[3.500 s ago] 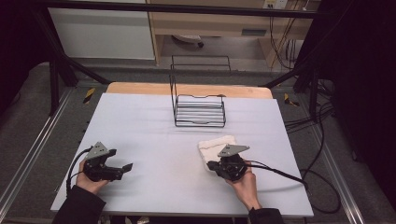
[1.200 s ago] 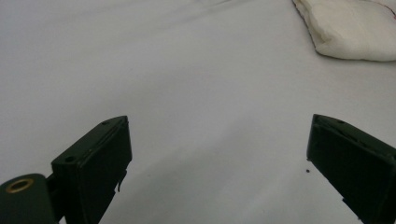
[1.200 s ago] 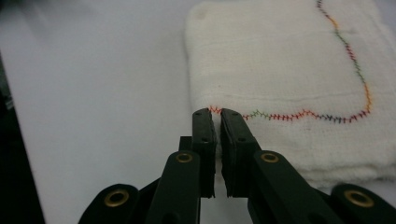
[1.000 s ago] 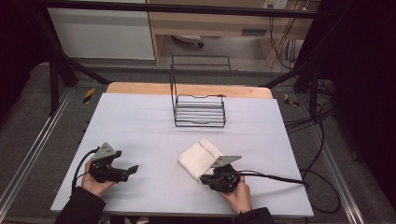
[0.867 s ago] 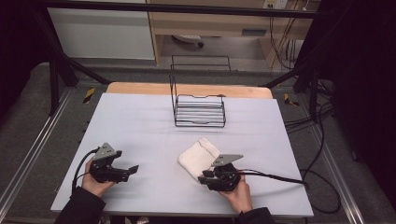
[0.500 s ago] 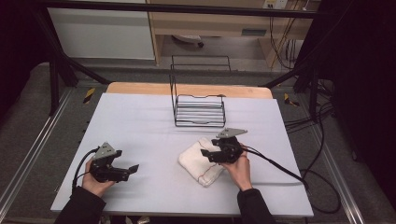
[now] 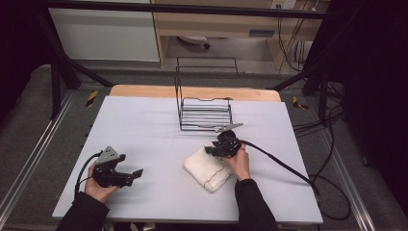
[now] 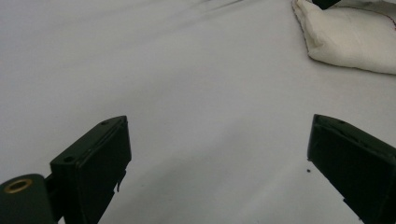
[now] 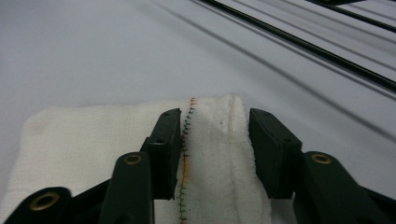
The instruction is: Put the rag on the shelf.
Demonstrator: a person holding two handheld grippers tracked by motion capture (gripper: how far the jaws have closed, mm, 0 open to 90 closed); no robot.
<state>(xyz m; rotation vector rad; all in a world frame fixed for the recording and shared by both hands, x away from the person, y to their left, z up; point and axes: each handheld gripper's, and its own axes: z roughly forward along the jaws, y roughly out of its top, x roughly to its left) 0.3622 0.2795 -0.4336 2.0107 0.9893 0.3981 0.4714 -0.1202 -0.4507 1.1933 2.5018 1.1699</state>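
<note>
Jaws of our right gripper (image 9: pixel 215 154) straddle the folded cloth's (image 9: pixel 116 140) stitched edge, part-spread, not yet pinching. We close squarely across that hem before lifting. Left gripper (image 8: pixel 219 172) idles wide-spread, cloth well ahead.

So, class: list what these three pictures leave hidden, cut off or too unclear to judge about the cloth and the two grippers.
- High view: the right gripper and hand cover part of the cloth.
- Right gripper view: whether the fingers pinch the cloth or only rest on it is unclear.
- Left gripper view: the top edge cuts off the cloth.
- High view: the left gripper is too small to show its opening.
</note>
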